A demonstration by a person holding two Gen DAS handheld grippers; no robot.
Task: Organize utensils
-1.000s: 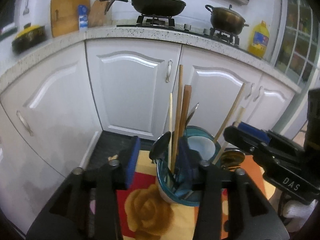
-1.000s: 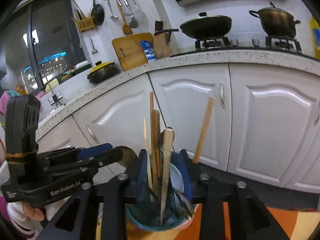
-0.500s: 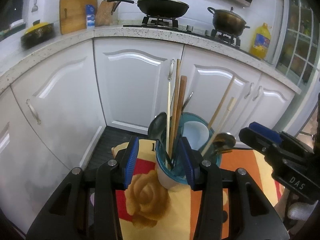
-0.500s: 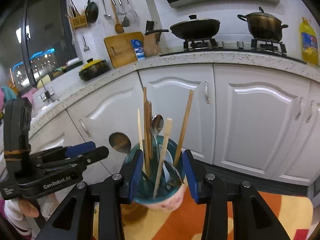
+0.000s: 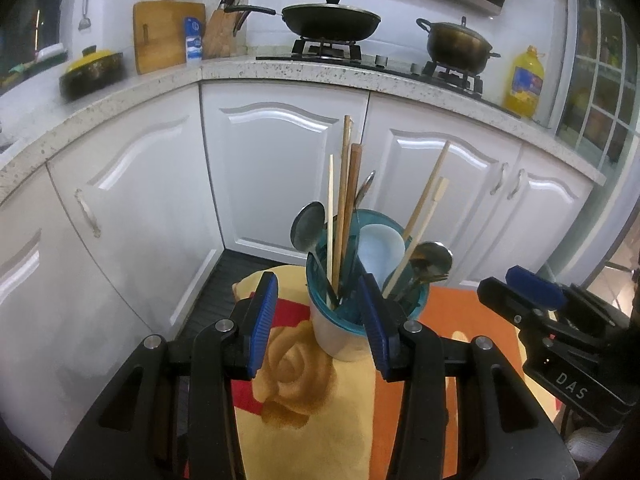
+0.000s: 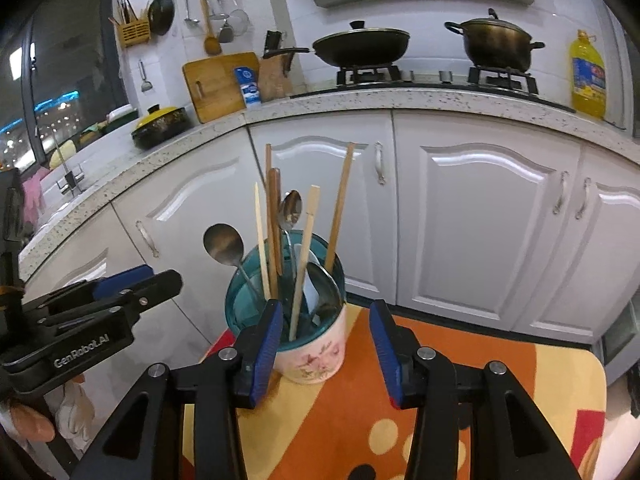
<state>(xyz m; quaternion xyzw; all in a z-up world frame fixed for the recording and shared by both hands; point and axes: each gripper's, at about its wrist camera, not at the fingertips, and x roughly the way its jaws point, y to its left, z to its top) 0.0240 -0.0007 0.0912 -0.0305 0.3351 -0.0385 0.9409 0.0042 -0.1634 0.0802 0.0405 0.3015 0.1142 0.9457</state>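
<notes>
A teal-rimmed utensil cup (image 5: pixel 340 336) stands on the orange and yellow tablecloth (image 5: pixel 304 420); it also shows in the right wrist view (image 6: pixel 312 356). It holds several wooden chopsticks (image 5: pixel 343 200) and metal spoons (image 5: pixel 307 226), all upright or leaning. My left gripper (image 5: pixel 318 326) is open and empty, just in front of the cup. My right gripper (image 6: pixel 324 344) is open and empty, a little back from the cup on its other side.
White kitchen cabinets (image 5: pixel 280 168) stand behind the small table. A counter above them carries a frying pan (image 5: pixel 330 20), a pot (image 5: pixel 456 46), a cutting board (image 5: pixel 160 34) and a yellow oil bottle (image 5: pixel 524 80). The table edge (image 6: pixel 600 364) lies at the right.
Both grippers have drawn back and up from the cup, which now looks smaller and farther. Both stay open and empty; the utensils stay in the cup.
</notes>
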